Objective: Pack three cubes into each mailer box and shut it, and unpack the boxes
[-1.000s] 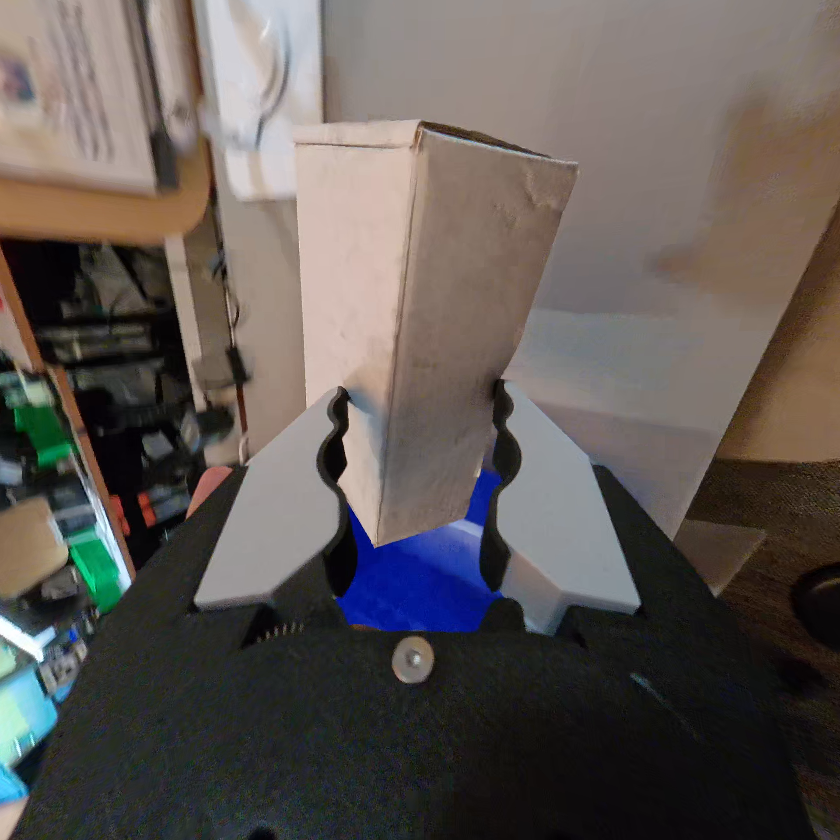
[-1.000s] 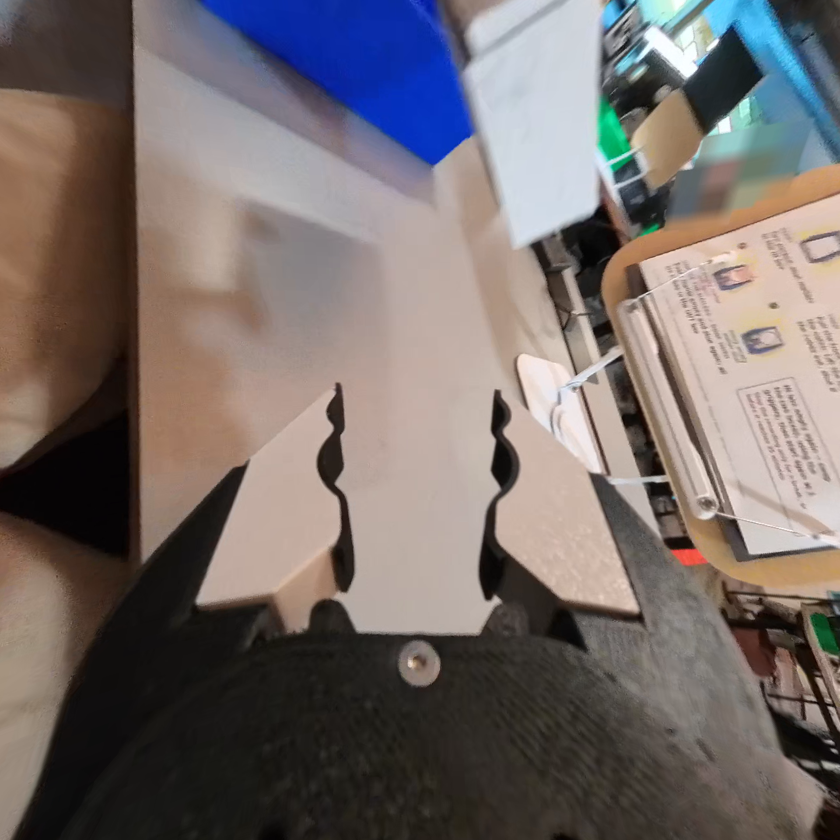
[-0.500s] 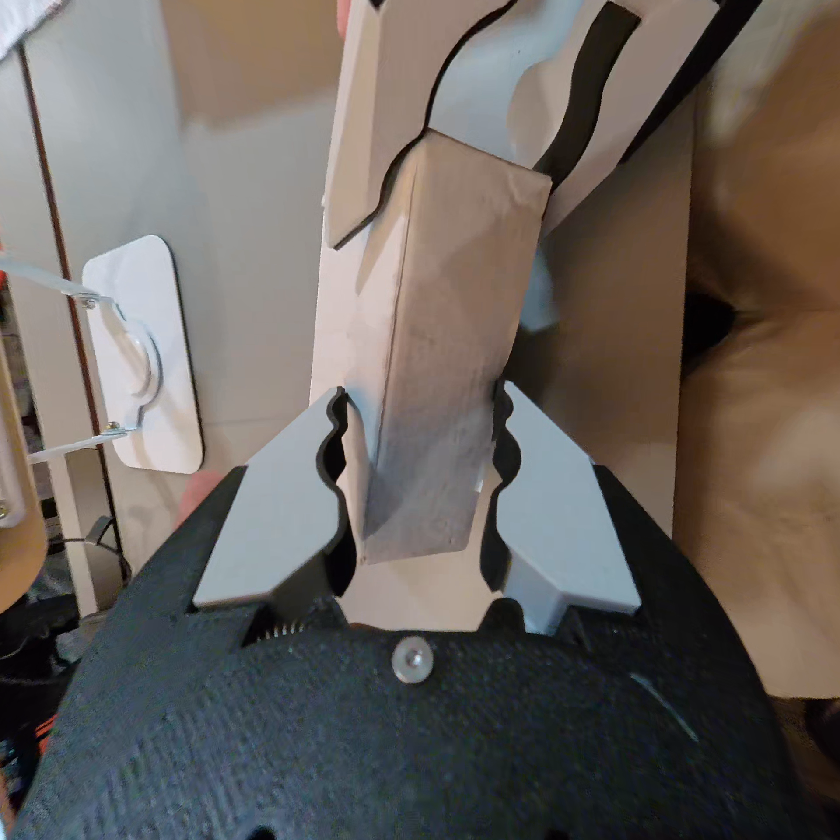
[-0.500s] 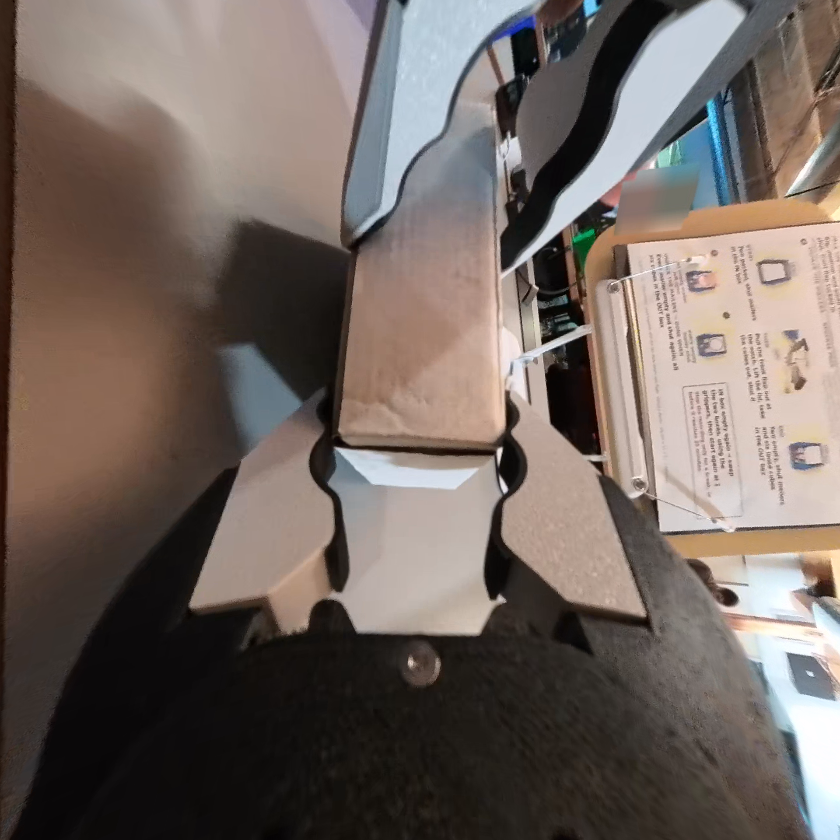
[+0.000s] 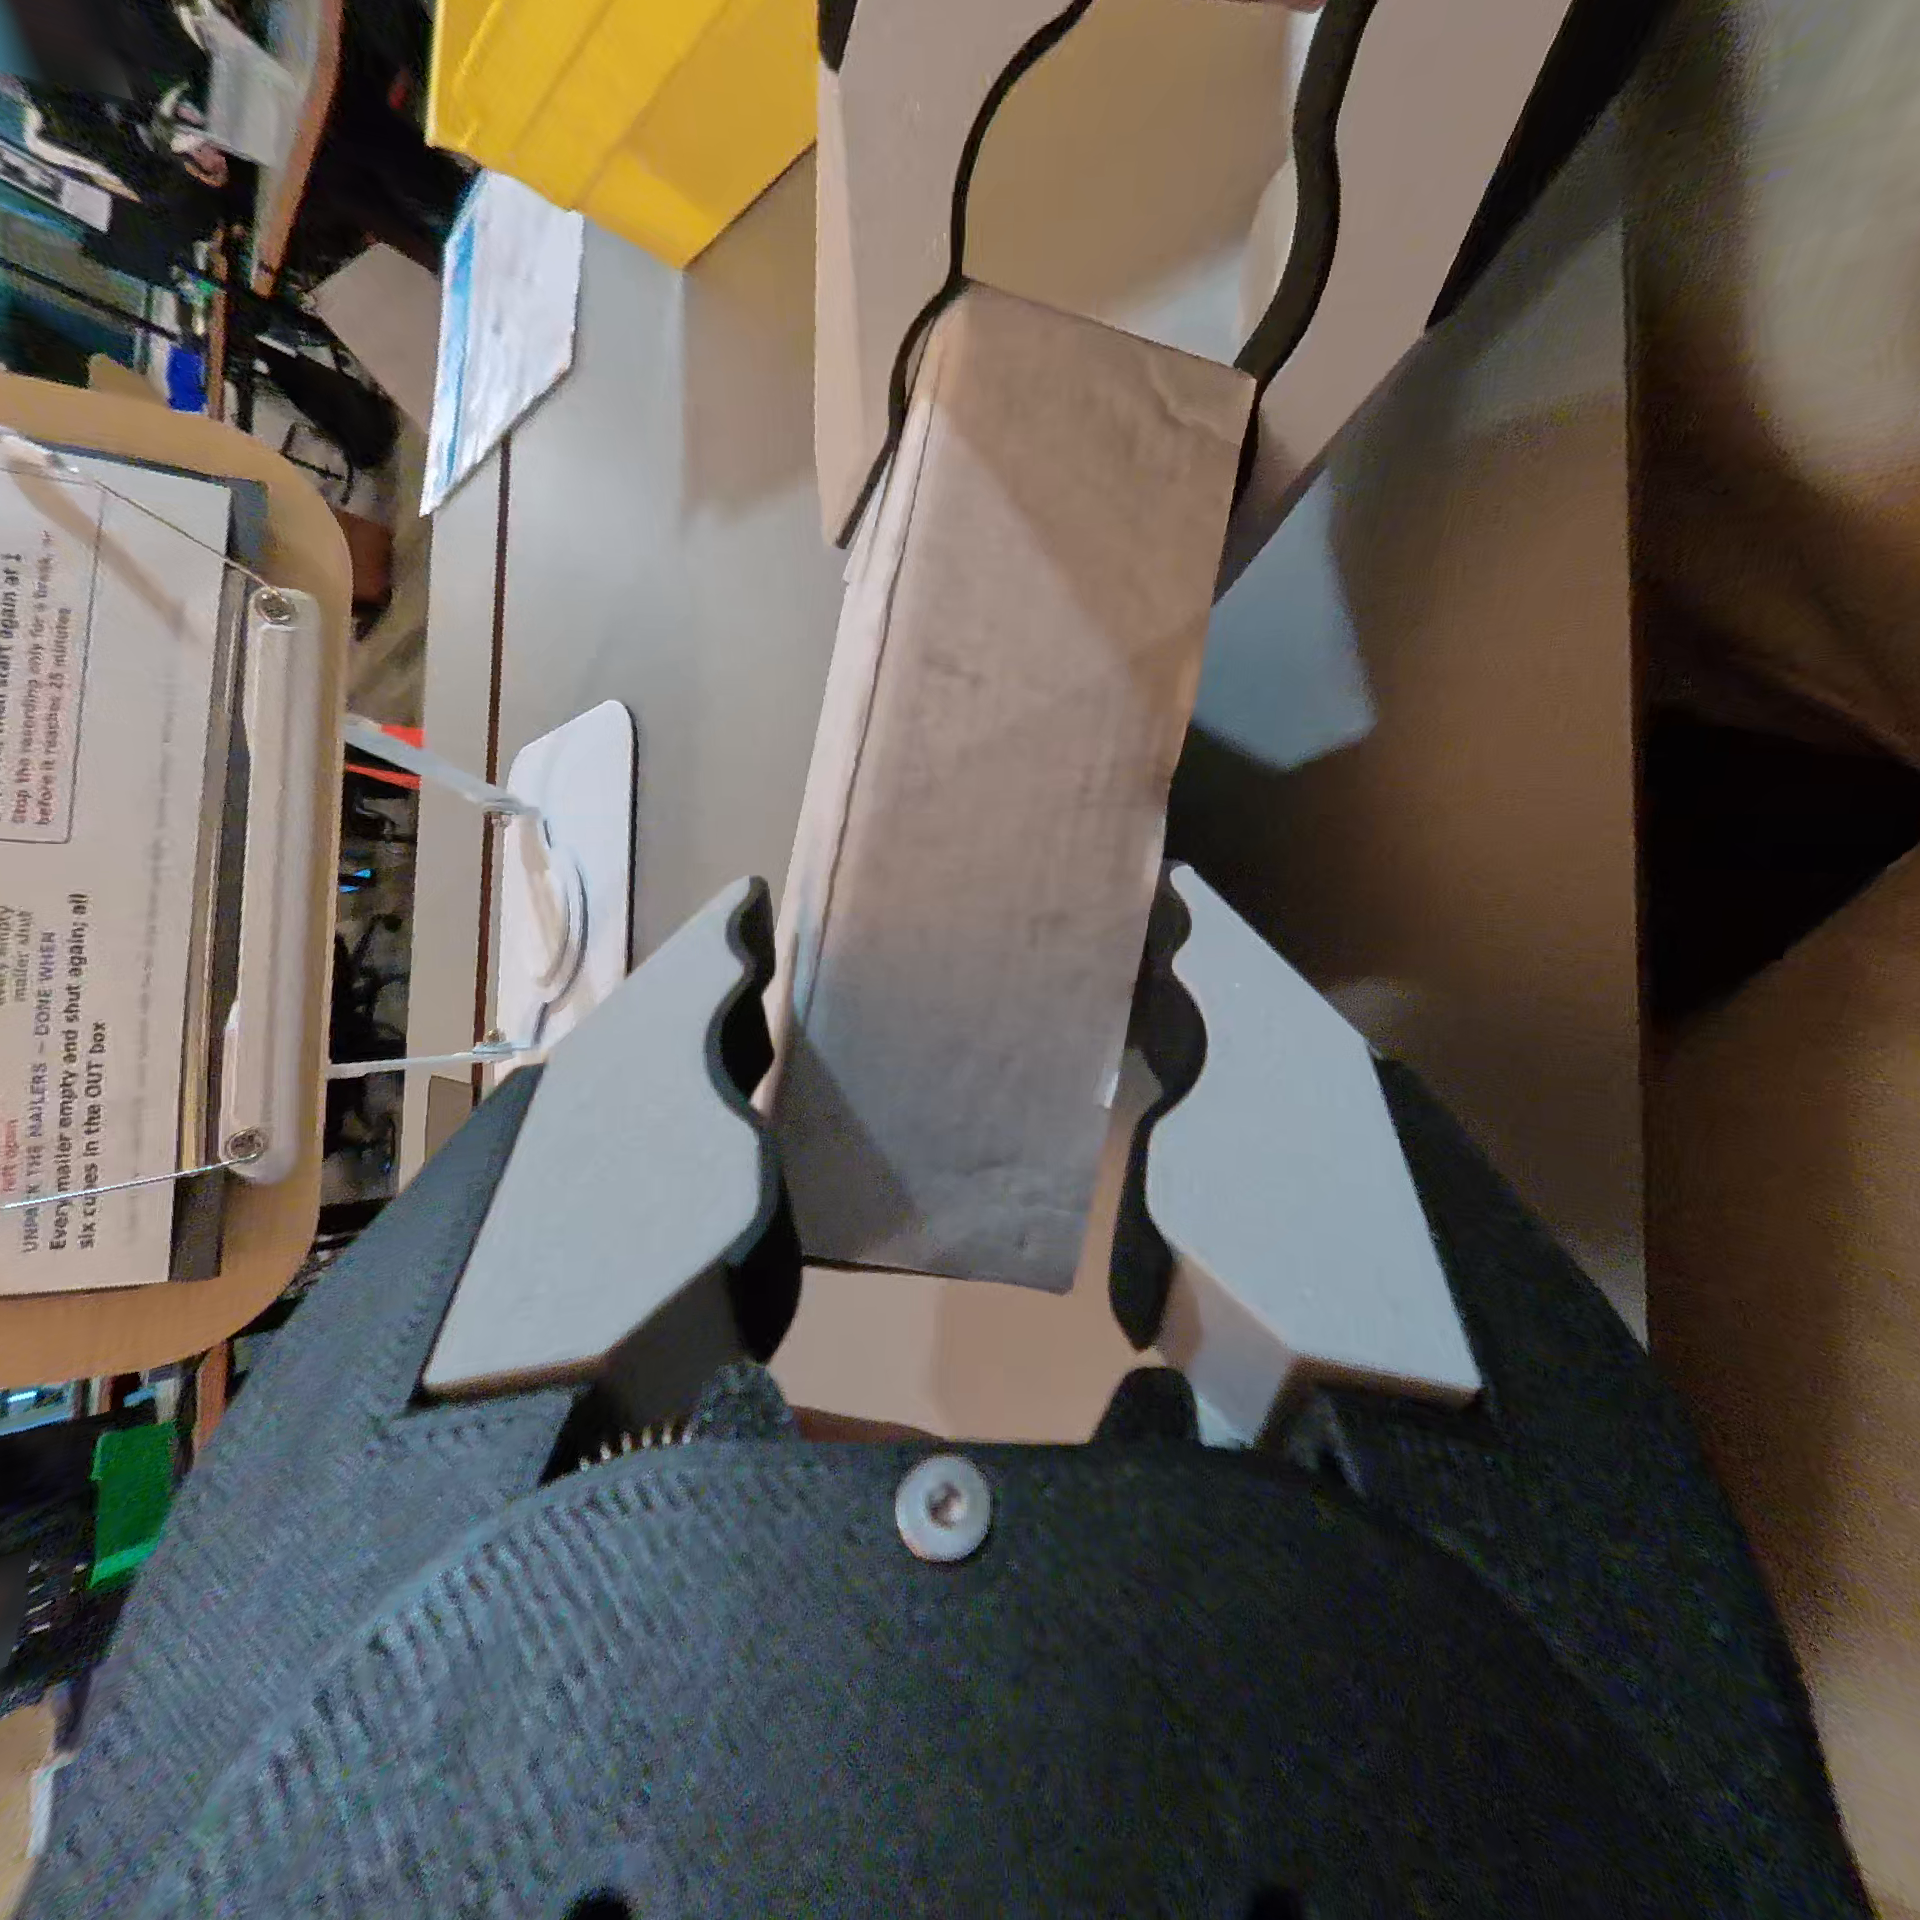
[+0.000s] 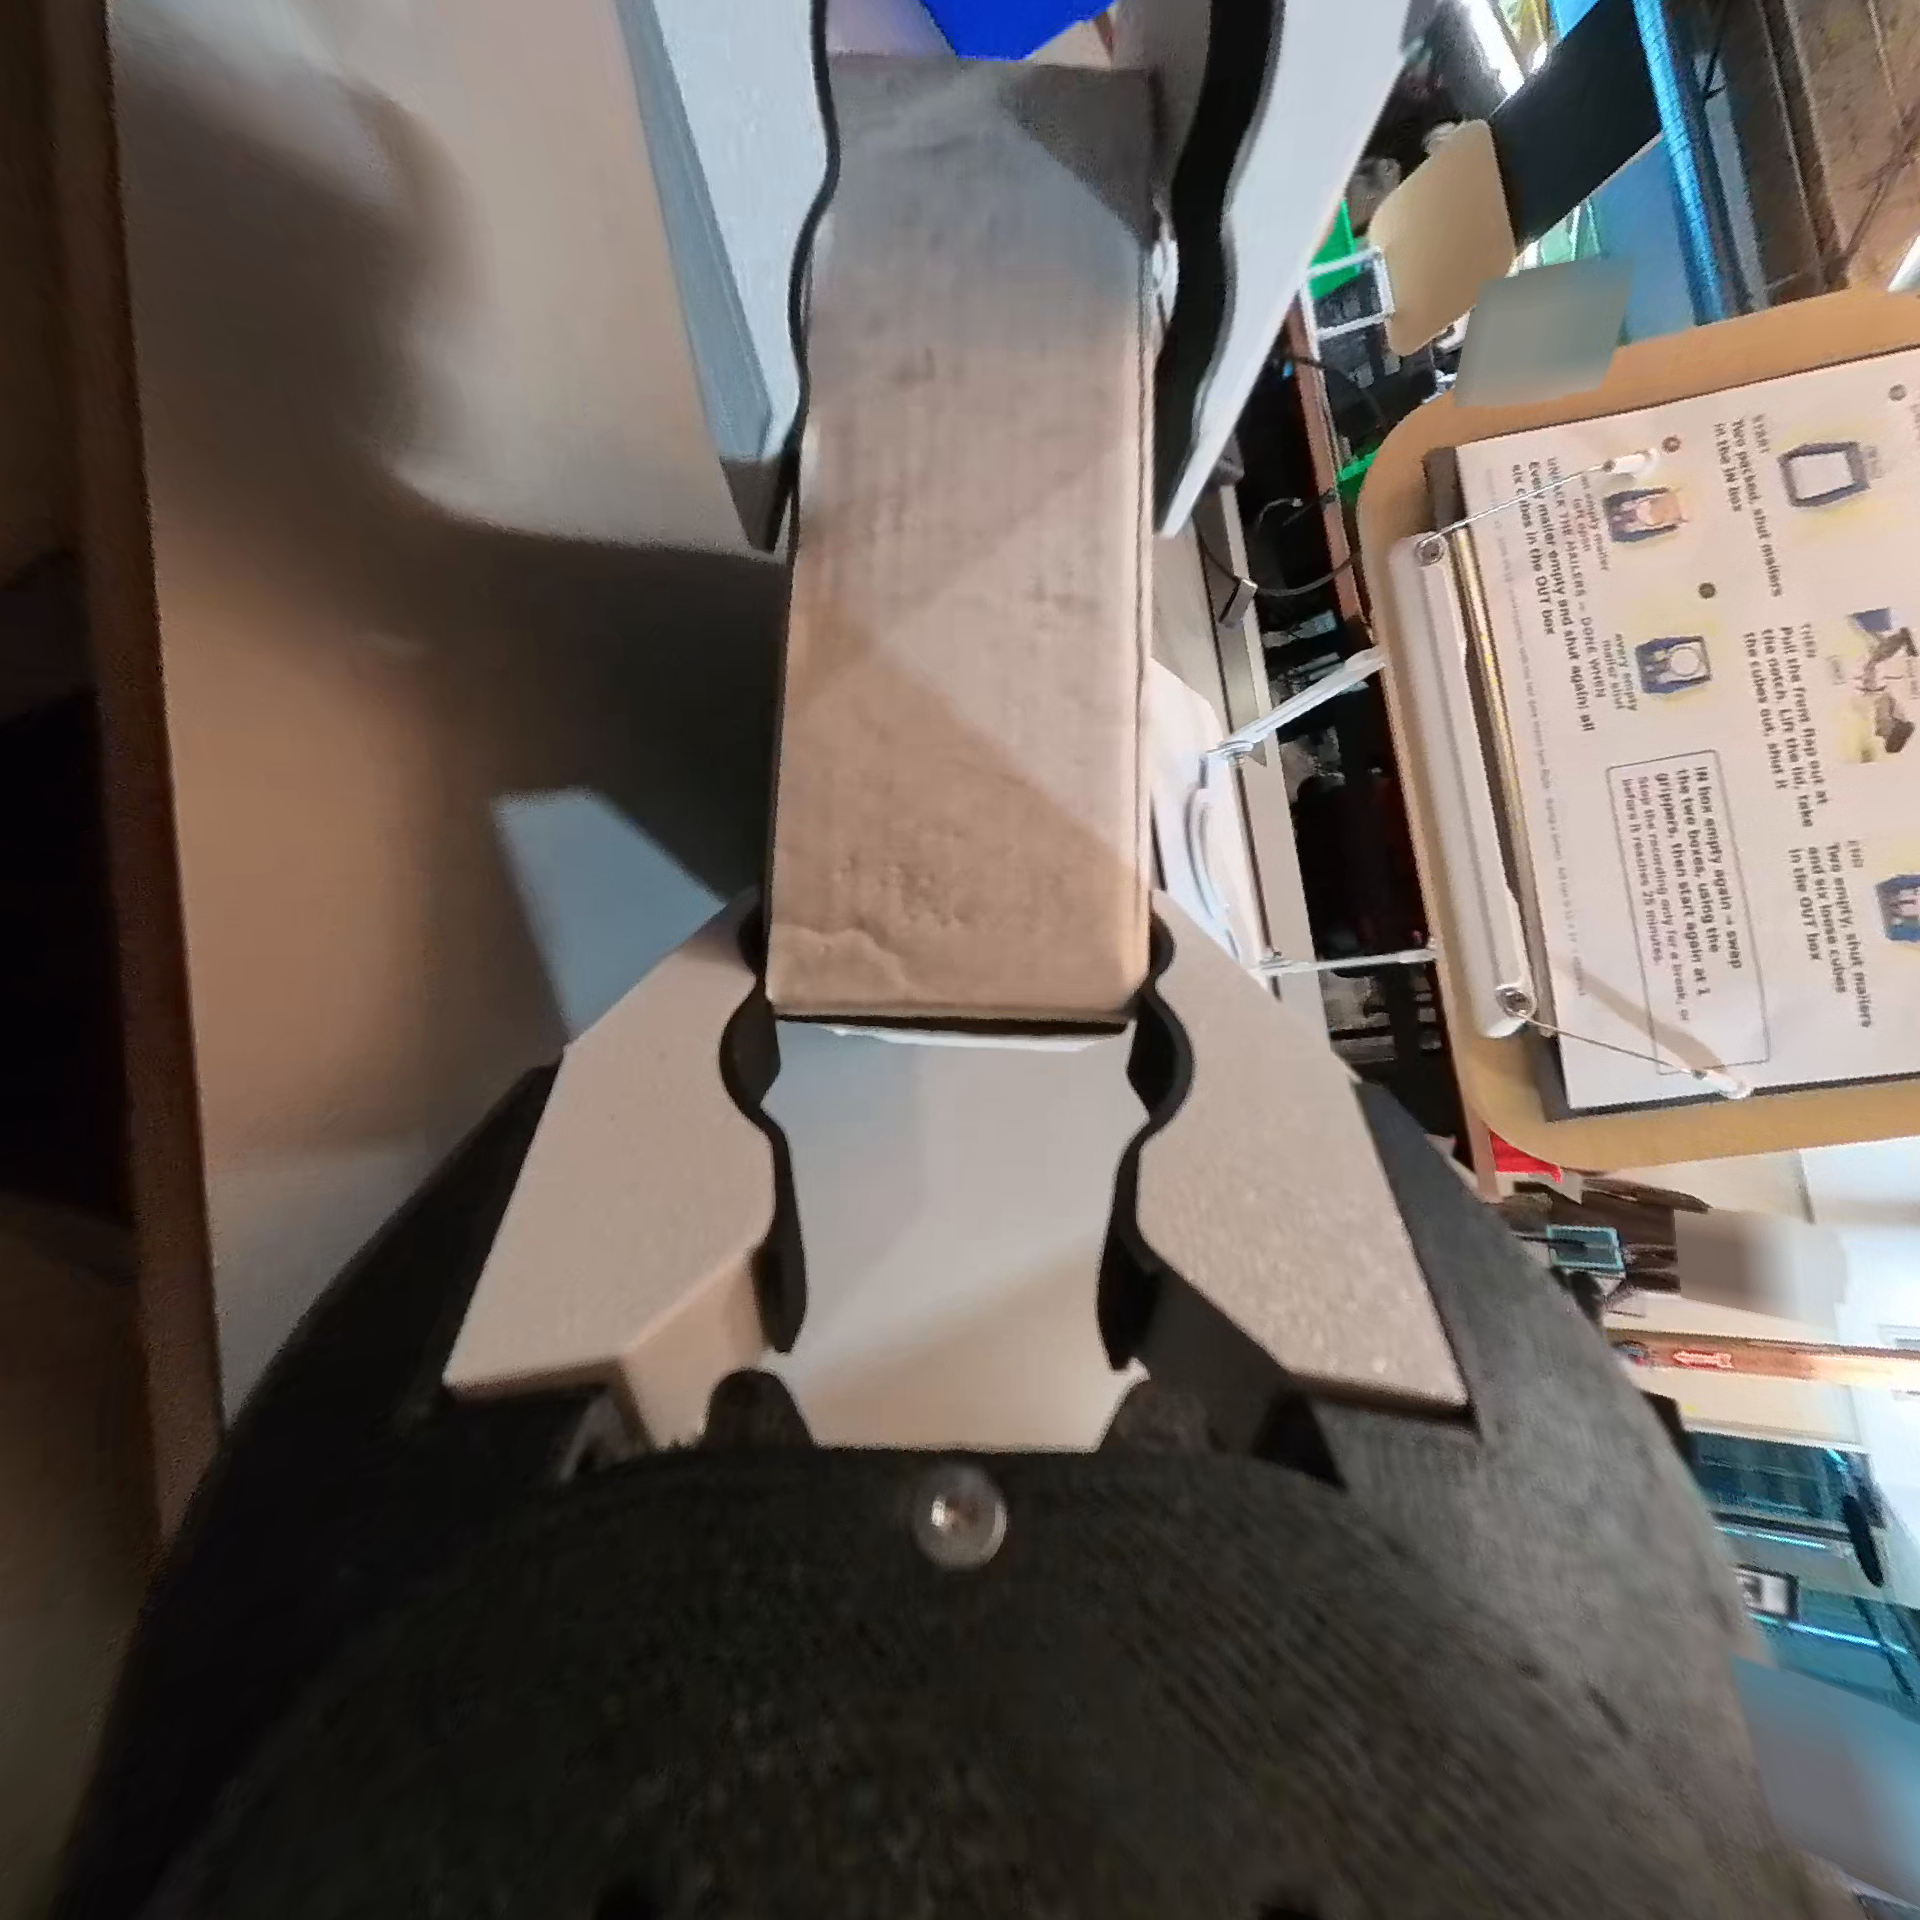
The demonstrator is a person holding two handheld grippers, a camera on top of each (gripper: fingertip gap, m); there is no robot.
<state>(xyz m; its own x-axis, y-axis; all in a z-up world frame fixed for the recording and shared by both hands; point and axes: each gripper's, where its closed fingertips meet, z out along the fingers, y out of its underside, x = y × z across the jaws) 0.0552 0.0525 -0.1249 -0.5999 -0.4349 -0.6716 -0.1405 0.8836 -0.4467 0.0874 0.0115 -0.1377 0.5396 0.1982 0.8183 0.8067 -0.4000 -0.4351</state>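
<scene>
A closed white mailer box (image 5: 997,790) is held in the air between both grippers, one at each end. My left gripper (image 5: 961,894) is shut on the near end of the box, with its fingers against both side faces. My right gripper (image 5: 1081,322) shows at the top of the left wrist view, clamped on the far end. In the right wrist view, my right gripper (image 6: 953,930) is shut on the box (image 6: 966,623) at its end edge, and my left gripper (image 6: 966,468) grips the far end. No cubes are in view.
A yellow bin (image 5: 623,104) stands at the upper left and a blue bin (image 6: 997,21) at the top edge. A clipboard stand with an instruction sheet (image 6: 1662,727) is on the right. A brown cardboard box wall (image 5: 1507,831) lies beside the grey table (image 5: 644,520). Left tips to right tips: about 7 cm.
A second ago my left gripper held the box alone and my right gripper was open and empty. The right gripper has closed on the box's other end, and both have turned together.
</scene>
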